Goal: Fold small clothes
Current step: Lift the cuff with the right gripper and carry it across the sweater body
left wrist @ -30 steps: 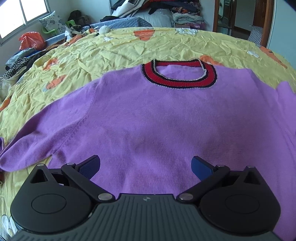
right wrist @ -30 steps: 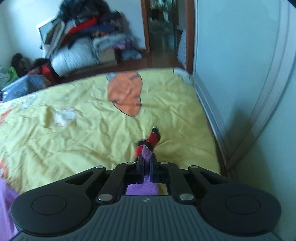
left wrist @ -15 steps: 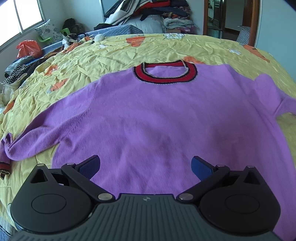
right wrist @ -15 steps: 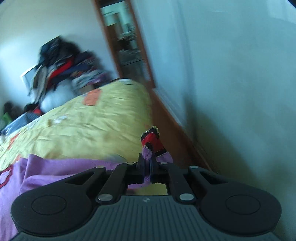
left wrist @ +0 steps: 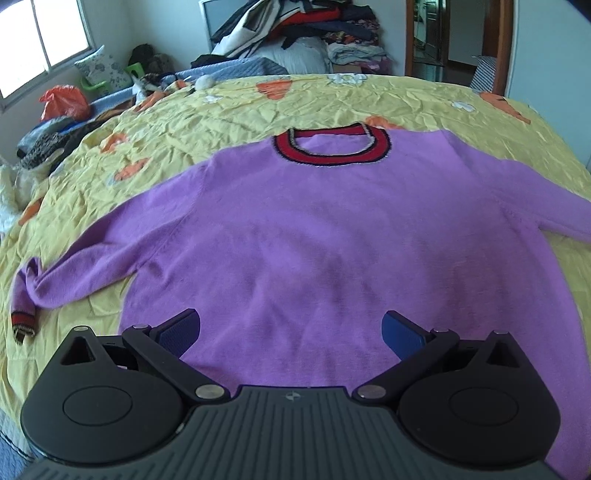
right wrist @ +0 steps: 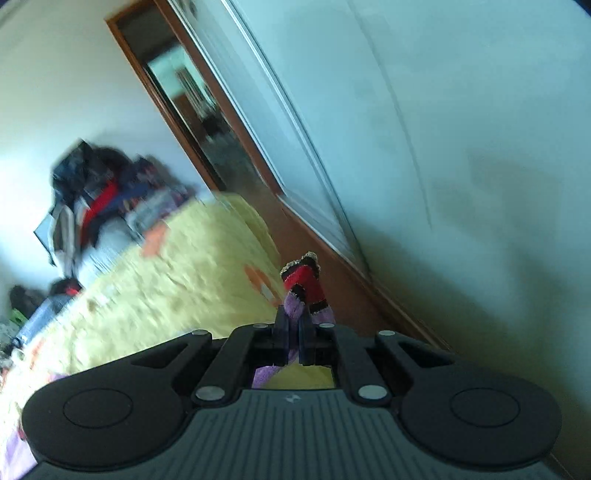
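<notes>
A purple sweater [left wrist: 332, 236] with a red and black collar [left wrist: 332, 151] lies spread flat on the yellow bedspread [left wrist: 207, 122]. Its left sleeve runs out to a striped cuff [left wrist: 23, 320] near the bed's left edge. My left gripper [left wrist: 291, 332] hovers open over the sweater's lower hem, nothing between its blue pads. In the right wrist view my right gripper [right wrist: 293, 321] is shut on the sweater's right sleeve just below its red and black cuff [right wrist: 304, 282], held above the bed's right edge with the view rolled.
A pile of clothes [left wrist: 295, 33] is stacked behind the bed. More clutter and an orange bag [left wrist: 64, 101] lie at the far left under the window. A wardrobe wall [right wrist: 424, 147] and a wooden door frame [right wrist: 177, 110] stand close to the bed's right side.
My right gripper has swung the held sleeve cuff out to the right past the bed's edge and rolled. The left gripper drew back, so more of the sweater and its left cuff show.
</notes>
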Demonstrator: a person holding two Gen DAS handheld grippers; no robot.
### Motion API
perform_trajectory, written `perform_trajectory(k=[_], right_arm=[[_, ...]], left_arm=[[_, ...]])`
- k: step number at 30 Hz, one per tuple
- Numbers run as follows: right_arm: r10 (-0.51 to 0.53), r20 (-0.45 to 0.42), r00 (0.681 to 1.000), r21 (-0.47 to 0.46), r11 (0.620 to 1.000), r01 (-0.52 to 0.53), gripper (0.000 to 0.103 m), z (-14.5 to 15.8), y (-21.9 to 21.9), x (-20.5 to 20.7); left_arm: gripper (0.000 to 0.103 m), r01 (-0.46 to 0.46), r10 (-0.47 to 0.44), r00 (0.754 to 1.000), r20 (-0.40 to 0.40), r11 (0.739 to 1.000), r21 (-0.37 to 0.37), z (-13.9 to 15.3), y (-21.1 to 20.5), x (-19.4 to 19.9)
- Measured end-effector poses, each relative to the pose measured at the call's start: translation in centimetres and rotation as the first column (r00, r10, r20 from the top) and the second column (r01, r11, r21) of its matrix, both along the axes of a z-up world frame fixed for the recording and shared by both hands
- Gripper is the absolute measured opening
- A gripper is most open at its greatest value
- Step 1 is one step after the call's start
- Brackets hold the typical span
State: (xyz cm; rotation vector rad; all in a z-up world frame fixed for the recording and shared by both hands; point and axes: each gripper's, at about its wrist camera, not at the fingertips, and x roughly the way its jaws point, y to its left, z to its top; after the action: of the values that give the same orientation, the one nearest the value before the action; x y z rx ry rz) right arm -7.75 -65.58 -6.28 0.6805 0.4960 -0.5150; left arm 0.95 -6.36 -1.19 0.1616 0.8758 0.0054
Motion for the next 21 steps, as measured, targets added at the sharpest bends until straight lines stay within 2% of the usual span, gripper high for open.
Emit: perform_trajectory(k=[3, 7, 10, 13, 16, 21], right_arm=[[0.021, 0.047, 0.999, -0.012, 1.0, -0.021, 0.005, 1.0, 1.9, 0.6], [0.124, 0.132, 0.983, -0.087, 0.99, -0.113, 0.004, 5.7, 6.5, 3.8], [0.228, 0.199, 0.953, -0.128, 0.97, -0.205, 0.004, 9.4, 11.2, 7.7], [0.359, 0.228, 0.905, -0.157, 0.931, -0.33, 0.005, 11.8, 17.3, 12.4], [0.482, 0.198, 0.854, -0.179, 0.874, -0.452, 0.005, 12.1, 24.5, 17.4], [0.63, 0.137, 0.765, -0.131, 0.777, -0.616, 0.005, 8.7, 36.0, 23.2]], left_arm=[[0.103, -0.013, 0.013, 1.0, -0.001, 0.999, 0.03, 0.0, 1.2, 0.2], [0.103, -0.026, 0.024, 0.999, 0.038, 0.998, 0.061, 1.0, 3.4, 0.0], [0.103, -0.056, 0.051, 0.996, 0.069, 0.995, 0.082, 1.8, 5.5, -0.3], [0.103, -0.099, 0.091, 0.992, 0.09, 0.991, 0.091, 2.4, 7.8, -0.5], [0.103, -0.137, 0.128, 0.987, 0.098, 0.986, 0.093, 2.8, 10.2, -0.9], [0.103, -0.189, 0.179, 0.98, 0.086, 0.975, 0.114, 2.7, 13.5, -1.6]])
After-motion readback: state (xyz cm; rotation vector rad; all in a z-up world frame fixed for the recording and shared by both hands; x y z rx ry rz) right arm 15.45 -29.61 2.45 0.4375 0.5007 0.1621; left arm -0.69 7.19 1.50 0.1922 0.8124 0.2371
